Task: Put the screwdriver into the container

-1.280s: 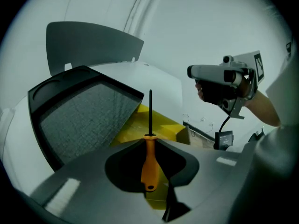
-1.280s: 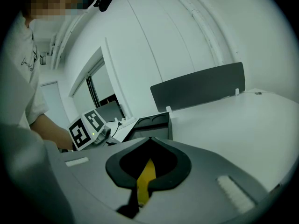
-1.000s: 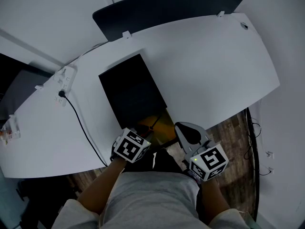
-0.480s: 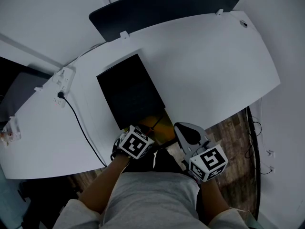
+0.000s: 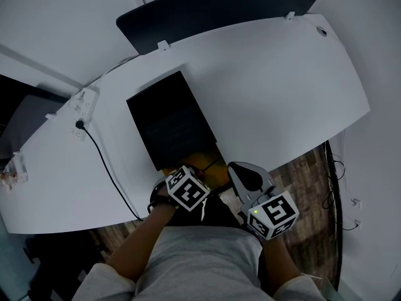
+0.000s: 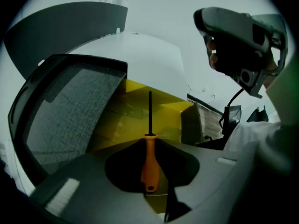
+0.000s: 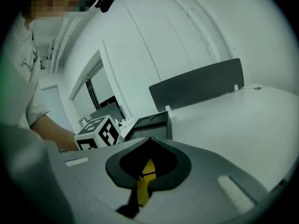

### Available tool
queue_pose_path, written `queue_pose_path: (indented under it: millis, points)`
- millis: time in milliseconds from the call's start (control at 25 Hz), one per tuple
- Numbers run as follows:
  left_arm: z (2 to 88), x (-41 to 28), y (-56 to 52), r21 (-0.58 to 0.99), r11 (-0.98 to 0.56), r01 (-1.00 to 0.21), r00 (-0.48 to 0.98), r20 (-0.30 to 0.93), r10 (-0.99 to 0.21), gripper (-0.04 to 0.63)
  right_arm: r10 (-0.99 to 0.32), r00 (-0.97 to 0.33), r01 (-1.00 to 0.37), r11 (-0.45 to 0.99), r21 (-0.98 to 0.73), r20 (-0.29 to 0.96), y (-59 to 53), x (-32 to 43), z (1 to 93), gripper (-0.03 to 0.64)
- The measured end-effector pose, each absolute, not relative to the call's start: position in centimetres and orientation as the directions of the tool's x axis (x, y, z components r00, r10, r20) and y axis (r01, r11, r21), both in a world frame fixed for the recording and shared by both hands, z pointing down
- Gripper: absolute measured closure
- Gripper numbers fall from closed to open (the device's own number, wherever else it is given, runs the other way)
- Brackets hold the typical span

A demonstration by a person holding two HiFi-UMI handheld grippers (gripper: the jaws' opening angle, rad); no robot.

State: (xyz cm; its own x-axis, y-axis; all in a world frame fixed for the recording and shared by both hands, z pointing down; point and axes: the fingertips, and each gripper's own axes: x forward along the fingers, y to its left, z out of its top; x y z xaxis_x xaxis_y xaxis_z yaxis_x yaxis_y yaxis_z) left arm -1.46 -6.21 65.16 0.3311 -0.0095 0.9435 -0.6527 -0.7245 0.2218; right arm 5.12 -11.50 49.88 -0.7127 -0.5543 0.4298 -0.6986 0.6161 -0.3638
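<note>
The left claw (image 6: 150,141) pinches the screwdriver (image 6: 149,164) over the yellow container (image 6: 119,120); a tilted release could bounce it off the container's rim. The right claw (image 7: 150,141) is pressed together.

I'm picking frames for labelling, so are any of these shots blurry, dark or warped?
Head view: dim, table edges bowed by the lens. Left gripper view: black rounded corners, screwdriver sharp, nearby jaws soft. Right gripper view: bright washed-out wall, grey jaws soft.

I work in an office: curved white desk (image 5: 282,86), dark grey divider panel (image 5: 213,8) at its rear edge, white power strip (image 5: 84,103).
</note>
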Motion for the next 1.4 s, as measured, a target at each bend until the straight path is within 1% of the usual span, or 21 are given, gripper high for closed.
queue_pose_path:
  millis: [200,680,1040,1400]
  points:
    - [65.6,-1.3,-5.9,0.2,-0.757,-0.621,0.286,0.958,0.018,0.526,-0.553,-0.715,-0.696,0.618,-0.365,0.428,-11.6,5.3,49.8,0.603]
    - [66.1,-1.3,-5.9,0.225,-0.748,-0.624,0.239,0.967,0.091,0.525,-0.543,-0.726,-0.685,0.622,-0.379,0.421,-11.7,5.4,50.2,0.603]
    - [66.2,-1.3,-5.8,0.212,-0.751,-0.625,0.234,0.969,0.079,0.522,-0.537,-0.732,-0.679,0.628,-0.381,0.42,-11.8,5.6,50.2,0.603]
    - [65.9,-1.5,-6.1,0.164,-0.765,-0.623,0.238,0.971,0.015,0.511,-0.525,-0.741,-0.668,0.642,-0.377,0.418,-11.8,5.4,49.8,0.603]
